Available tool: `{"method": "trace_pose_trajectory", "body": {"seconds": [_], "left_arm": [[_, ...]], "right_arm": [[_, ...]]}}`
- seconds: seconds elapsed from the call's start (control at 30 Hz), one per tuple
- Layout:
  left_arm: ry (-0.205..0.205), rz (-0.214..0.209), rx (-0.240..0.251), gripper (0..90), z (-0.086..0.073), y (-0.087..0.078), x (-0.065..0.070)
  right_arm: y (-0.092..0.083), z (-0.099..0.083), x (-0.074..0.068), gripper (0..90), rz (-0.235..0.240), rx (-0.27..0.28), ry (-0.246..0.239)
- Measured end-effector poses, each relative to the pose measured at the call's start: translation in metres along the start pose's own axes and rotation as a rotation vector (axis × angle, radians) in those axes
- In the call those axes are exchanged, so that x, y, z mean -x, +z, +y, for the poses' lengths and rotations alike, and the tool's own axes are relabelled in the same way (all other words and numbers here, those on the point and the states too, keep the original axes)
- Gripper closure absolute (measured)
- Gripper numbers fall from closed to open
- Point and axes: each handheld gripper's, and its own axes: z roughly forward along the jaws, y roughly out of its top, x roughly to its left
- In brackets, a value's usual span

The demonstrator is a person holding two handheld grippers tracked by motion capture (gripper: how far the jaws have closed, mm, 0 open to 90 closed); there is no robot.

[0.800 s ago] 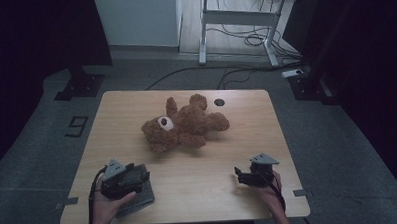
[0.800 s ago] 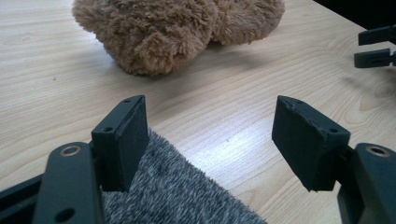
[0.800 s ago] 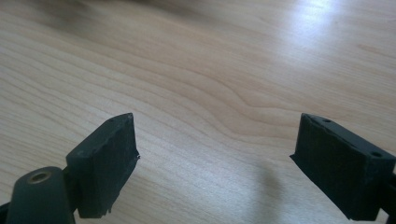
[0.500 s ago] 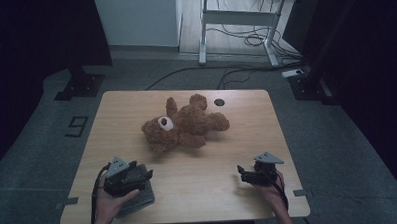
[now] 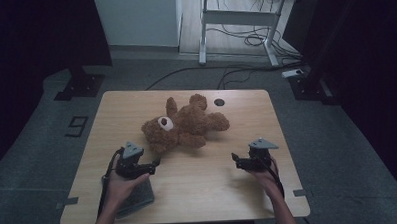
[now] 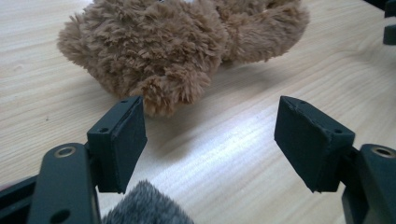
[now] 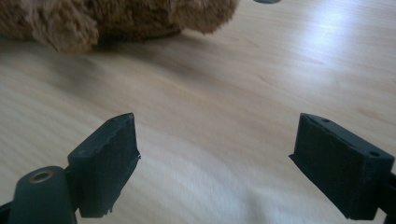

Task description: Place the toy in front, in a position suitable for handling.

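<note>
Seen from the high view, where the brown teddy bear [image 5: 184, 125] lies on its back near the middle of the wooden worktop [image 5: 249, 190], the left gripper [image 5: 156, 164] sits just beside the bear's head and the right gripper [image 5: 234, 160] hovers near the bear's leg, a grey furry thing [image 5: 134, 197] lying under the left hand. Along the left gripper view, the fingers [image 6: 119, 142] stand apart and empty, with the bear [image 6: 182, 42] close ahead. Along the right gripper view, the fingers [image 7: 105, 165] are likewise apart over bare worktop [image 7: 224, 112], the bear [image 7: 107, 16] farther off.
</note>
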Motion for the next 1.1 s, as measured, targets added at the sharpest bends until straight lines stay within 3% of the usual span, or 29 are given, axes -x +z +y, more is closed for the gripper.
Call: {"method": "trace_pose_trajectory", "body": {"seconds": [0.33, 0.5, 0.63, 0.7, 0.97, 1.1], "left_arm": [[-0.053, 0.023, -0.034, 27.3, 0.009, 0.034, -0.010], [-0.049, 0.026, -0.041, 28.6, 0.011, 0.043, -0.014], [-0.059, 0.028, -0.049, 28.0, 0.013, 0.054, -0.017], [-0.052, 0.029, -0.069, 27.9, 0.013, 0.061, -0.016], [-0.078, 0.042, -0.049, 43.1, 0.015, 0.073, -0.026], [-0.088, 0.037, -0.041, 45.4, 0.015, 0.072, -0.030]], "right_arm": [[0.026, 0.025, 0.006, 13.7, 0.022, 0.013, -0.003], [0.036, 0.035, 0.010, 13.8, 0.033, 0.012, -0.005], [0.054, 0.048, 0.017, 13.8, 0.052, 0.022, -0.001], [0.068, 0.057, 0.016, 13.5, 0.062, 0.011, -0.027], [0.092, 0.075, 0.011, 15.0, 0.089, -0.002, -0.044], [0.109, 0.081, 0.008, 24.6, 0.132, -0.020, -0.046]]}}
